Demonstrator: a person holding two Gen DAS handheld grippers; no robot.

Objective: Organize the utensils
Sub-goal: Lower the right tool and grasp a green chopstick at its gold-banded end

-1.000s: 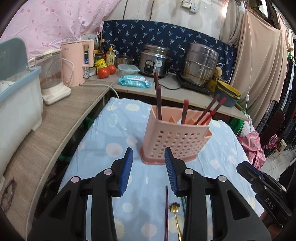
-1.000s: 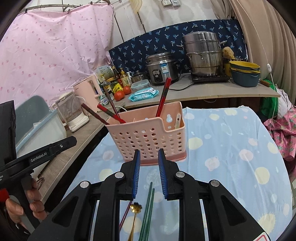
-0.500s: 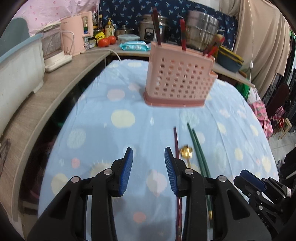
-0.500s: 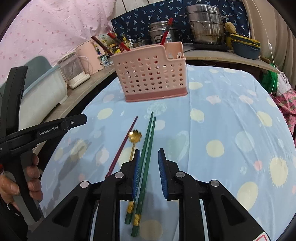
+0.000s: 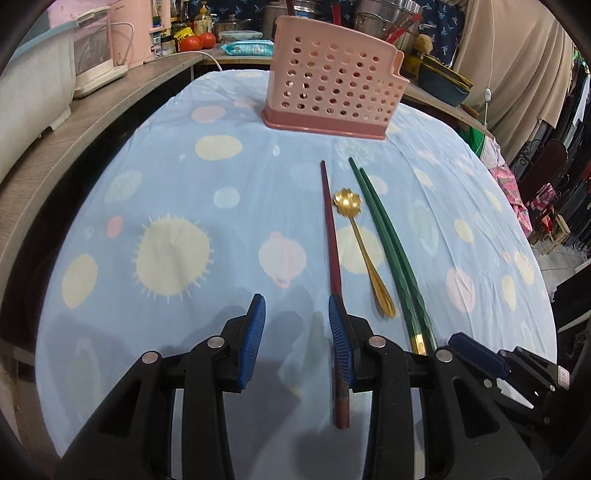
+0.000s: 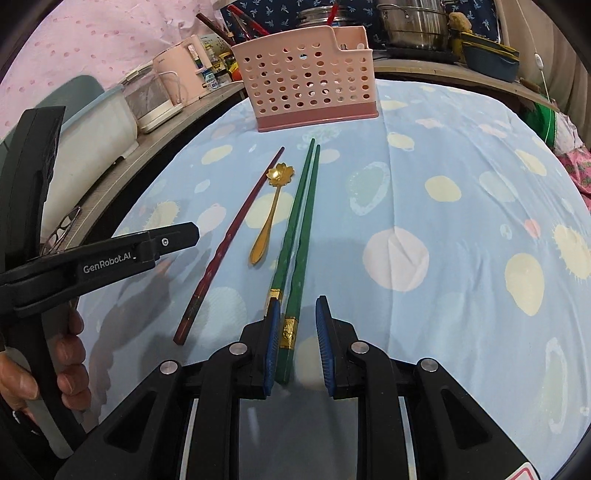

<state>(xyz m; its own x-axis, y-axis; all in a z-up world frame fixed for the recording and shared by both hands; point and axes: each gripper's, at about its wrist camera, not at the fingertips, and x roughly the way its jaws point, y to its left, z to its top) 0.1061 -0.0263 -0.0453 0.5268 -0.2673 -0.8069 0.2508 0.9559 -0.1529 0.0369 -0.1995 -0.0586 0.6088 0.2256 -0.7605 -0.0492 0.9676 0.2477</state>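
Observation:
A pink perforated utensil basket [image 5: 332, 79] stands at the far end of the blue spotted tablecloth [image 5: 166, 206]; it also shows in the right wrist view [image 6: 310, 77] with red chopsticks in it. On the cloth lie a dark red chopstick [image 5: 332, 251], a gold flower spoon [image 5: 360, 240] and two green chopsticks [image 5: 388, 243]. My left gripper [image 5: 297, 332] is open, its right pad beside the red chopstick's near end. My right gripper [image 6: 297, 347] is open, with the gold-banded ends of the green chopsticks [image 6: 295, 251] between its pads.
A wooden counter [image 5: 74, 122] runs along the left with a white appliance [image 5: 96, 48], a pink kettle [image 5: 136, 29] and a blue-lidded bin [image 5: 26, 85]. Pots [image 6: 413, 22] and bowls [image 6: 487, 55] stand on the counter behind. The table's right edge drops off.
Both grippers have pulled back from the basket and dropped low to the near ends of the utensils. The utensils on the cloth have not moved.

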